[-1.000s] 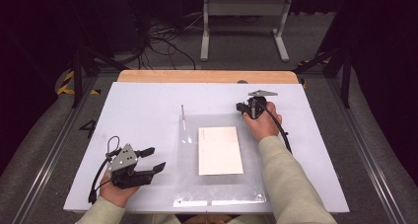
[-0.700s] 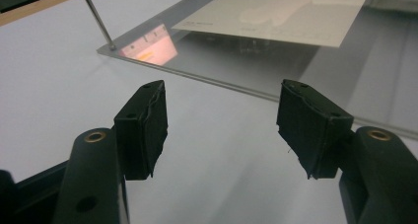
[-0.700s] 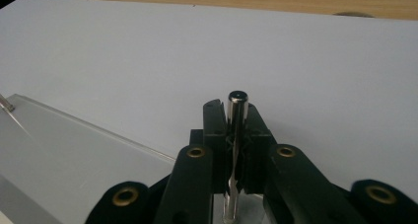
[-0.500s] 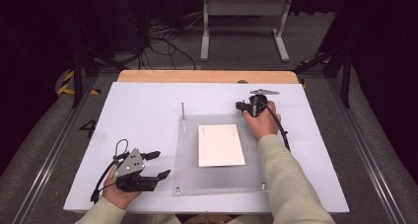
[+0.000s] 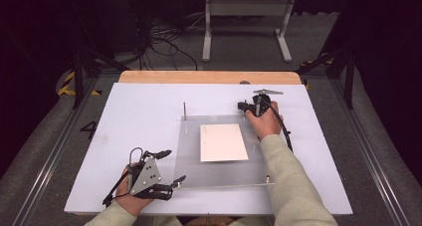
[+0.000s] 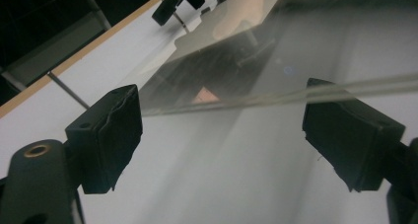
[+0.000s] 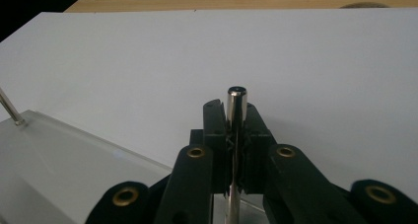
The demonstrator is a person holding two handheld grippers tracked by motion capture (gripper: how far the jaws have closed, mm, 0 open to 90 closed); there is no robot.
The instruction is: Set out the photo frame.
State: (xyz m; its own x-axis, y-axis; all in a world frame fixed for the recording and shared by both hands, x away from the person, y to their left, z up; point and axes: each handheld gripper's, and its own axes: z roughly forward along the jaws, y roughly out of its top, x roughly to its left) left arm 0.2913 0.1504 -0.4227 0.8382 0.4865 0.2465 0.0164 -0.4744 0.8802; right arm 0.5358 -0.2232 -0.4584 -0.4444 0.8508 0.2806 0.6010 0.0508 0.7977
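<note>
Paper sheet, no legible writing

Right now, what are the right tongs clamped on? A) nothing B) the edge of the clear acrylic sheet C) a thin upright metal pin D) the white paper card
C: in the right gripper view the right tongs are closed on a thin upright metal pin at the corner of the clear acrylic sheet.
</note>
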